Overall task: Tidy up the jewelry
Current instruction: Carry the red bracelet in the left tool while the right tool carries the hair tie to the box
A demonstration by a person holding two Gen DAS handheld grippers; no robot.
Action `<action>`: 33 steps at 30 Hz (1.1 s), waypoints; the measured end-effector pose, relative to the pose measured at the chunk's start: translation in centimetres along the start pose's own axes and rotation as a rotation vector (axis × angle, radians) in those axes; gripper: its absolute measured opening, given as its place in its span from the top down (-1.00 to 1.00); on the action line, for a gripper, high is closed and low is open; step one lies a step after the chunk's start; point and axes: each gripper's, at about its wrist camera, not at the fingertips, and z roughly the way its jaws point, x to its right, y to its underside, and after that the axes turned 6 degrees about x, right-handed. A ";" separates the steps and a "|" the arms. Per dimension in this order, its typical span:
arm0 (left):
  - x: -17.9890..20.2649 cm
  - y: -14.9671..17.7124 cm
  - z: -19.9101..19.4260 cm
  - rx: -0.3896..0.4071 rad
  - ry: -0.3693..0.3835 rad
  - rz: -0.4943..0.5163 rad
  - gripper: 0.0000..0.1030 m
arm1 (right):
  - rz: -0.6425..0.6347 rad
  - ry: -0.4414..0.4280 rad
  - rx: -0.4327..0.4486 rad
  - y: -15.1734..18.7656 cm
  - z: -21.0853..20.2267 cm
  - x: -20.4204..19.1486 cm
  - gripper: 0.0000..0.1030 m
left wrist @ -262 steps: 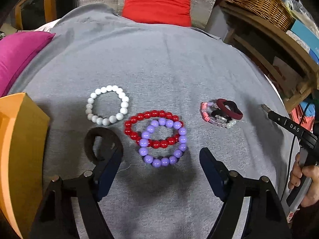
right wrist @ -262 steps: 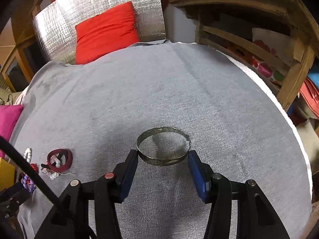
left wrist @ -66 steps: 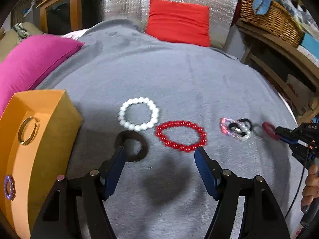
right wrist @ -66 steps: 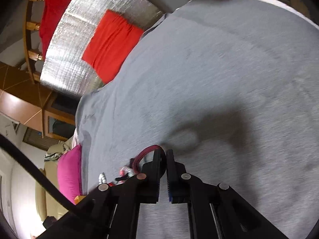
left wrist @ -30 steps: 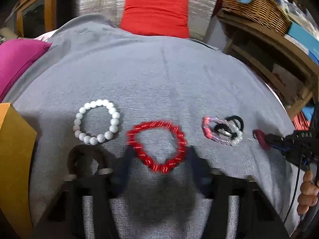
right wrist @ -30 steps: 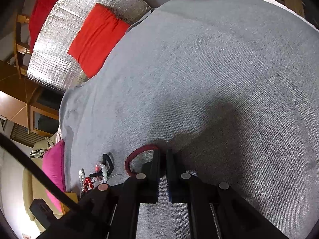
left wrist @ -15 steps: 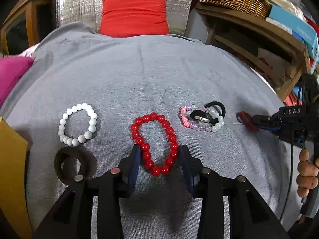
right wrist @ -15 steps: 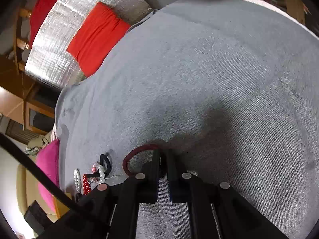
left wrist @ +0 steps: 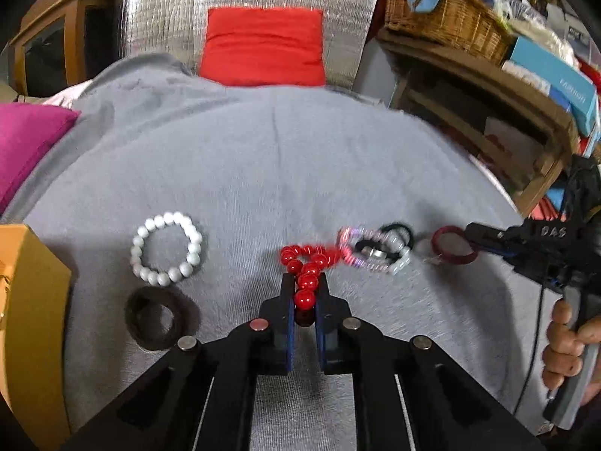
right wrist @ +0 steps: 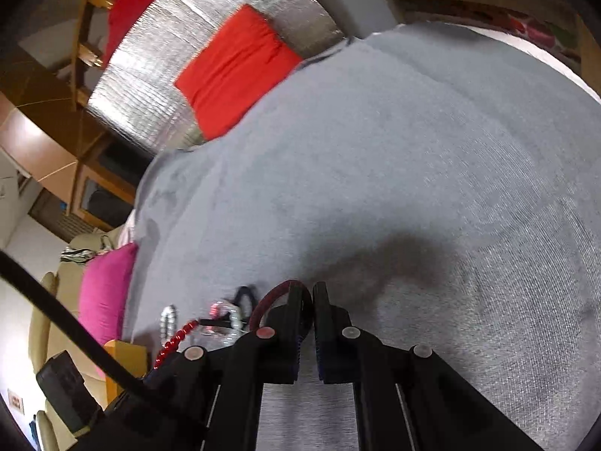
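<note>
A: Red bead bracelet [left wrist: 306,268] — from the left wrist view it's pinched between the jaws of the left gripper [left wrist: 303,300], squeezed into a narrow loop near the near edge of the grey blanket [left wrist: 285,173]. Its far end is blurred and lies right against the tangle of small bracelets [left wrist: 375,250].

B: So this is the pick-up step, I'd say. Next it likely needs lifting free and carrying to the orange box [left wrist: 30,323] at the left edge.

A: Watch that tangle; it may snag and drag along. The white bead bracelet [left wrist: 167,250] and the dark hair band [left wrist: 156,317] lie between the gripper and the box, on the blanket.

B: And the right side?

A: In the same view the right gripper [left wrist: 474,233] holds the dark red ring [left wrist: 452,250] by its rim, just beside the tangle.

B: From the right wrist view its jaws are pressed nearly together on that dark red ring [right wrist: 276,298], low over the blanket. The red beads [right wrist: 176,340] show at the left, the red cushion [right wrist: 236,71] far off.
</note>
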 end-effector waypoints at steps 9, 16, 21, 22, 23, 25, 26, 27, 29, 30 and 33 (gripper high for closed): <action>-1.1 -1.4 -4.3 0.103 -0.002 -0.031 0.82 | -0.013 -0.088 0.036 0.0 -1.4 -1.2 0.87; -2.9 -2.2 -9.7 0.211 -0.019 -0.088 0.82 | -0.053 -0.161 0.058 1.0 -1.9 -4.2 0.87; -5.7 -2.1 -13.4 0.248 -0.051 -0.168 0.82 | -0.109 -0.226 0.061 2.8 -2.3 -7.5 0.87; -6.3 -2.1 -13.8 0.252 -0.056 -0.180 0.82 | -0.120 -0.243 0.060 3.3 -2.3 -8.3 0.87; -7.1 -2.0 -14.5 0.259 -0.062 -0.197 0.82 | -0.126 -0.256 0.059 3.7 -2.5 -8.7 0.87; -8.4 -1.7 -15.5 0.263 -0.078 -0.214 0.82 | -0.148 -0.293 0.052 4.8 -2.5 -10.4 0.87; -9.2 -1.6 -15.9 0.263 -0.092 -0.218 0.82 | -0.161 -0.308 0.048 5.4 -2.5 -11.3 0.87; -10.0 -1.4 -16.4 0.264 -0.108 -0.224 0.82 | -0.172 -0.319 0.044 5.8 -2.4 -12.0 0.87; -11.5 -1.0 -17.0 0.262 -0.127 -0.240 0.82 | -0.194 -0.349 0.030 7.1 -2.1 -13.6 0.87; -12.0 -0.8 -17.2 0.259 -0.135 -0.248 0.82 | -0.201 -0.358 0.023 7.5 -2.0 -14.2 0.87; -14.6 -0.3 -17.8 0.250 -0.165 -0.292 0.82 | -0.230 -0.383 -0.001 9.3 -1.6 -16.3 0.87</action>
